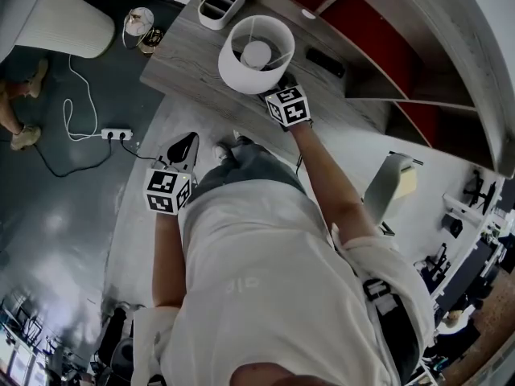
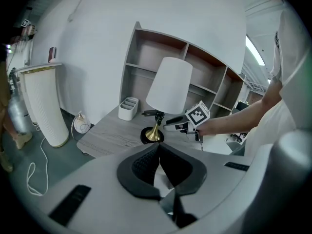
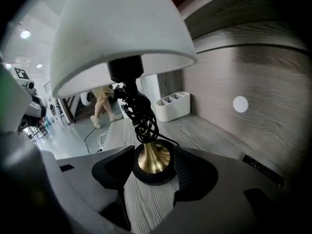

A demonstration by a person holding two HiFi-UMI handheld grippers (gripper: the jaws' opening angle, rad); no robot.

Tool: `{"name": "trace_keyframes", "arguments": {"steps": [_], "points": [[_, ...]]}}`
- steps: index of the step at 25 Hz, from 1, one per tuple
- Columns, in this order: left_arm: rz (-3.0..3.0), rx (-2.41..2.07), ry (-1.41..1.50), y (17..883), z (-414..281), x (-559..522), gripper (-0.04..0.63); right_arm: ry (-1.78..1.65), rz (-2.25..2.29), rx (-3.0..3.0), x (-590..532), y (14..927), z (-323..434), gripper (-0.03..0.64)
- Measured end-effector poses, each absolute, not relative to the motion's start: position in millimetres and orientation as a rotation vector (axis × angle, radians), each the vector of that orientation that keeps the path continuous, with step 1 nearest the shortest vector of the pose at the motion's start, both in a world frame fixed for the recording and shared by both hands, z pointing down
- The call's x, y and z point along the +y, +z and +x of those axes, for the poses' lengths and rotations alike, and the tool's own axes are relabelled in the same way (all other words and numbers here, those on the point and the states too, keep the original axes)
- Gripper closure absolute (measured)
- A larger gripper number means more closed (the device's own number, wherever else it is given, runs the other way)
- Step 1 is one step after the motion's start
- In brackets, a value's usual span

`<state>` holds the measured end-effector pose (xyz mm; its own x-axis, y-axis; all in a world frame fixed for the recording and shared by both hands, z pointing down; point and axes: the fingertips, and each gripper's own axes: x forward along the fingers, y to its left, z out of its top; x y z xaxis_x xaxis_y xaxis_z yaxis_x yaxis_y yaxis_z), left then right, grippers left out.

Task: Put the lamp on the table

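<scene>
The lamp (image 1: 256, 53), with a white shade, a brass stem wound with black cord and a round black base (image 3: 153, 172), stands upright on the grey wooden table (image 1: 185, 63). My right gripper (image 1: 271, 88) reaches in at table level. Its jaws stand wide on either side of the base, and the pads do not visibly press on it. In the left gripper view the lamp (image 2: 169, 84) and the right gripper (image 2: 171, 125) show from the side. My left gripper (image 1: 183, 145) hangs off the table's near edge, shut and empty.
A white desk organiser (image 1: 223, 1) sits at the table's far left end. A black remote (image 1: 326, 61) lies right of the lamp. The shelf unit (image 2: 204, 67) rises behind the table. On the floor are a power strip (image 1: 117, 133), a cord and a tall white appliance (image 2: 44, 106).
</scene>
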<state>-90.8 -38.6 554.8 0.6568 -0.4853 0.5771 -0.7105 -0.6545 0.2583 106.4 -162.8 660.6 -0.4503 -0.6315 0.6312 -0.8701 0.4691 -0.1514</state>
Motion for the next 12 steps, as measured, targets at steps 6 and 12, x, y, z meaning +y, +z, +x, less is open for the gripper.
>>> {"name": "trace_keyframes", "arguments": {"steps": [6,12], "points": [[2.432,-0.888,0.641,555,-78,-43,0.578,0.682,1.284,-2.194,-145,654,123,0.359],[2.470,-0.838,0.626,553,-61,-52,0.578,0.766,1.395,-2.138,-124,638,147,0.447]]}}
